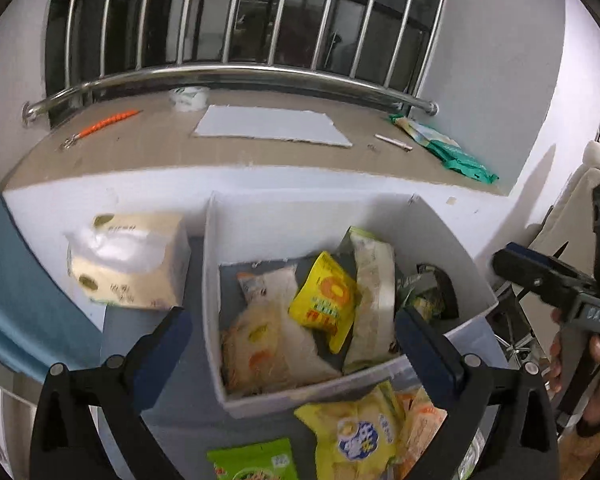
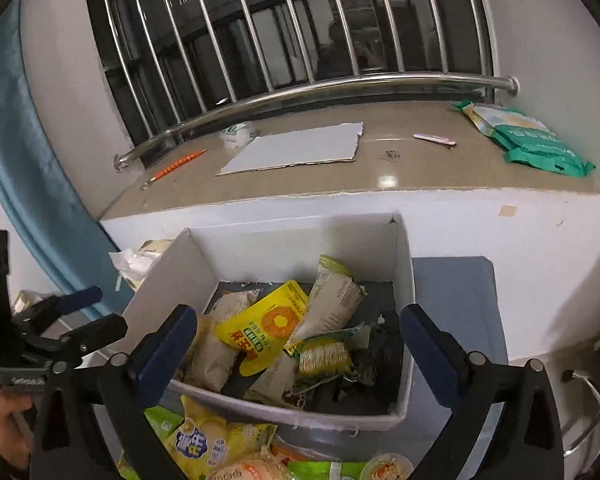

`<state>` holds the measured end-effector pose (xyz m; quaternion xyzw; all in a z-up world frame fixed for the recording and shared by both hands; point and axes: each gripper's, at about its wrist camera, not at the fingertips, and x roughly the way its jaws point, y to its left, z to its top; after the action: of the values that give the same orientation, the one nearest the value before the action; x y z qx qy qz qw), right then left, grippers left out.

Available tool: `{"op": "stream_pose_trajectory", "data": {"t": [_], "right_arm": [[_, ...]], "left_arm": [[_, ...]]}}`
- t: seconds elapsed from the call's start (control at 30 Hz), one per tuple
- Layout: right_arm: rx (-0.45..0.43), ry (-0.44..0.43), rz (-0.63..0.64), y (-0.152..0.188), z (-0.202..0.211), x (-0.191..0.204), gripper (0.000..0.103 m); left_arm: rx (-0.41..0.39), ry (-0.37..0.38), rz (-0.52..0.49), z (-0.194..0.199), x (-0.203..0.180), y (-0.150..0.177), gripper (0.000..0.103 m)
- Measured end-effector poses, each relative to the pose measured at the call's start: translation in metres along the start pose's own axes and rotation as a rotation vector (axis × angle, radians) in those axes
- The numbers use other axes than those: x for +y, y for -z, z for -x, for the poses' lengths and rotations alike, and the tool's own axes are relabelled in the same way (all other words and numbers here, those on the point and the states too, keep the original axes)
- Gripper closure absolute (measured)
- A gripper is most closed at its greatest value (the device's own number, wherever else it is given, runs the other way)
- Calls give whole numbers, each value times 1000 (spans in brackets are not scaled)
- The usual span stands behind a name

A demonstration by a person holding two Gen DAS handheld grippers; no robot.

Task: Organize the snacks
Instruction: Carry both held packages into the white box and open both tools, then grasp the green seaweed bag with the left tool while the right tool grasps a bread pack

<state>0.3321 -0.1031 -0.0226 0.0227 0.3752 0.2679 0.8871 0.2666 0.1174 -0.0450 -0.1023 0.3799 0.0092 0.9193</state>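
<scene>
White cardboard forms the open box (image 2: pixel 404 280) in front of you, already holding several snack packets — a yellow packet (image 2: pixel 268 328) leans on pale ones in the middle, with a green noodle pack (image 2: pixel 326 354) beside it. Both your claws hang above the near edge with jaws spread wide and empty: the left claw (image 1: pixel 294 342) and the right claw (image 2: pixel 298 344). More snacks (image 1: pixel 360 432) lie loose on the counter (image 2: pixel 456 296) just in front of the box.
</scene>
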Motion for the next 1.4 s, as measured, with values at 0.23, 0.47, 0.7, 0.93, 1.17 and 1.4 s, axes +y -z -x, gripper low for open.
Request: {"op": "stream_pose_trajectory", "data": {"t": [0.23, 0.47, 0.7, 0.93, 1.17, 1.4], "right_arm": [[-40, -25, 61, 16, 40, 12, 0], [-87, -120, 115, 73, 107, 26, 0], [-109, -134, 102, 157, 156, 26, 0], [-104, -112, 56, 203, 176, 27, 0], [-89, -82, 79, 208, 171, 29, 0], [-60, -61, 108, 214, 160, 34, 0]], "left_arm": [[-48, -17, -21, 43, -2, 24, 0], [-65, -38, -45, 92, -11, 88, 0], [92, -54, 46, 69, 6, 166, 0], [188, -150, 28, 30, 2, 185, 0], [263, -221, -11, -9, 1, 183, 0], [212, -127, -42, 8, 0, 182, 36]]}}
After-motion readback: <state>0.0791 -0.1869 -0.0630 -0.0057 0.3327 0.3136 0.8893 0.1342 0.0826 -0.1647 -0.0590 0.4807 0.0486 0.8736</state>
